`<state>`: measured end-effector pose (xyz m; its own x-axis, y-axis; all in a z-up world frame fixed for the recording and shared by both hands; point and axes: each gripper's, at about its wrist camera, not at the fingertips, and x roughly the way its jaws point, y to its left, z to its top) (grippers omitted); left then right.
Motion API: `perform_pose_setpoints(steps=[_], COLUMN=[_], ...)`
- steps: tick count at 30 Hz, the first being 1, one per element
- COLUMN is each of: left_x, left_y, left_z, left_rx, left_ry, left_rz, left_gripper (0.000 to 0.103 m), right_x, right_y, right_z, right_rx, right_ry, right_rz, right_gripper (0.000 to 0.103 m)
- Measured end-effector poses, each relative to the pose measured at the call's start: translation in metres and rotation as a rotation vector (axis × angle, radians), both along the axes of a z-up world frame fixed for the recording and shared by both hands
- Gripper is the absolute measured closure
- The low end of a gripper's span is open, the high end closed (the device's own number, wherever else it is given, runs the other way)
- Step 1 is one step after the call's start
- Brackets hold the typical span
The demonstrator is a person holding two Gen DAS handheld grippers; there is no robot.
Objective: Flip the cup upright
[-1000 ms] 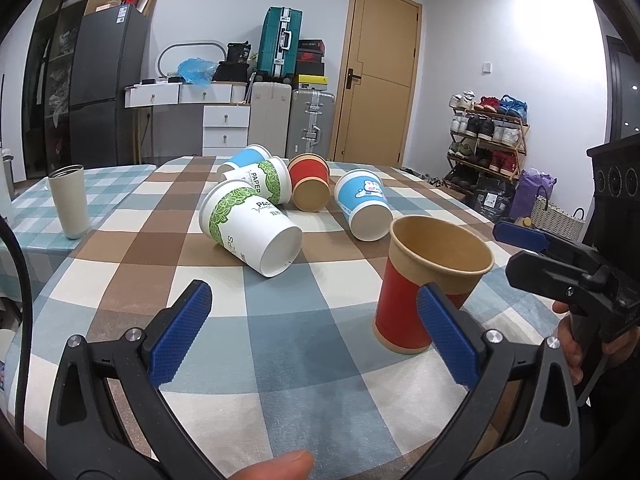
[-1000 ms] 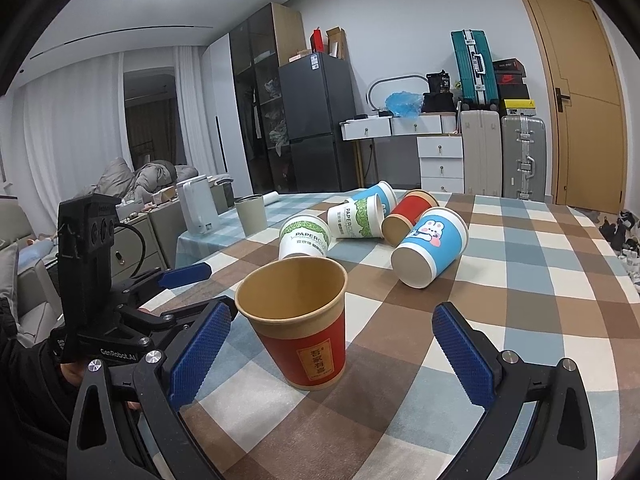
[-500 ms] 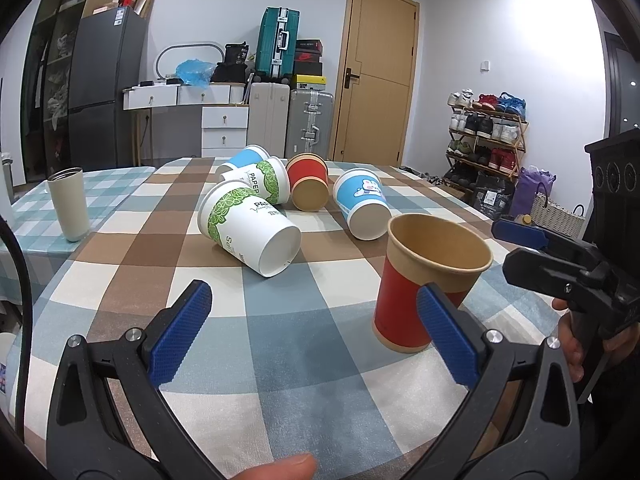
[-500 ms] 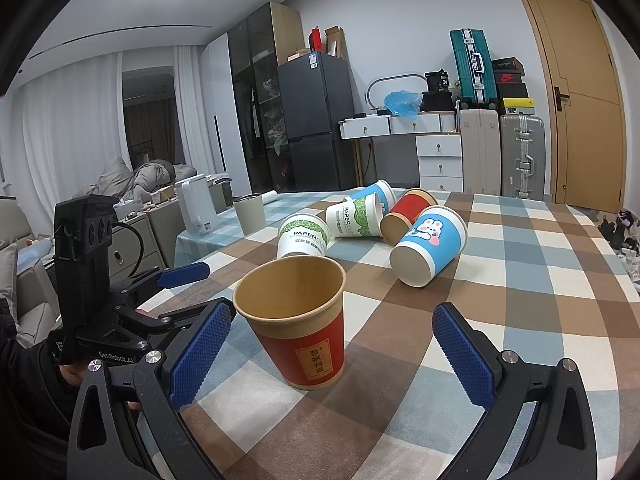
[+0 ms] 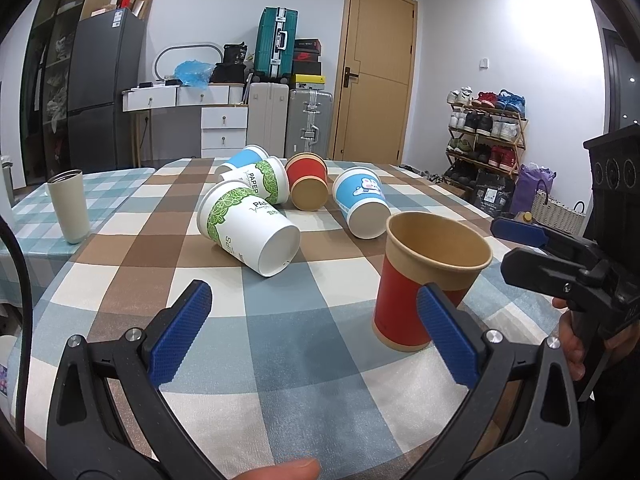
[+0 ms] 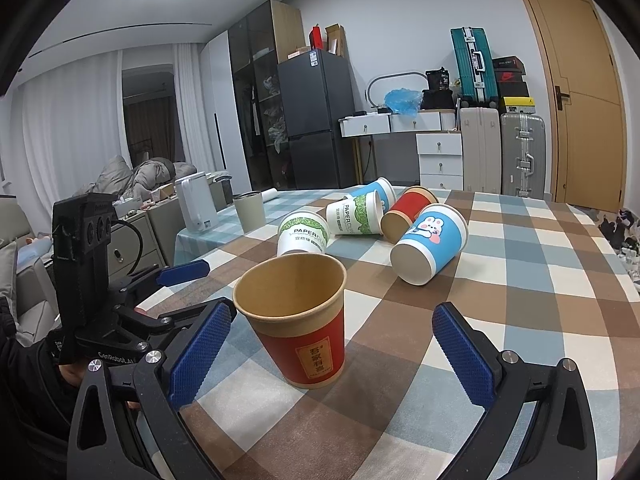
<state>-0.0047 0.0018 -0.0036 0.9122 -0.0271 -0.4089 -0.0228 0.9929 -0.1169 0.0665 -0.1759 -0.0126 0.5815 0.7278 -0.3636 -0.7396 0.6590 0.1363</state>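
Note:
A red paper cup with a brown rim (image 5: 404,300) stands upright on the checked tablecloth; it also shows in the right wrist view (image 6: 304,328). Several cups lie on their sides behind it: a white and green cup (image 5: 248,228), a second white and green cup (image 5: 264,182), a red cup (image 5: 306,184), a blue rabbit cup (image 5: 362,200) and another blue cup (image 5: 236,160). My left gripper (image 5: 314,336) is open and empty, left of the upright cup. My right gripper (image 6: 328,356) is open and empty, with the upright cup standing apart between its fingers.
A beige tumbler (image 5: 68,206) stands at the table's far left. The checked table (image 5: 280,340) spreads in front. Suitcases, drawers, a fridge and a door stand behind; a shoe rack (image 5: 484,136) is at the right.
Almost nothing has moved. Both grippers stay open and the red cup stays upright; the views shift only slightly.

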Motion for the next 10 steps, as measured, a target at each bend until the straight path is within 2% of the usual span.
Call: perform_pose_setpoints(steps=[10], left_x=[0.0001], left_y=[-0.0010], left_z=[0.0002], left_rx=[0.000], left_ry=[-0.001], left_rz=[0.000], left_gripper=[0.001], right_x=[0.0030], right_y=[-0.0004], right_z=[-0.0047], right_rx=[-0.010], right_ry=[0.010], right_rz=[0.001], right_gripper=[0.000])
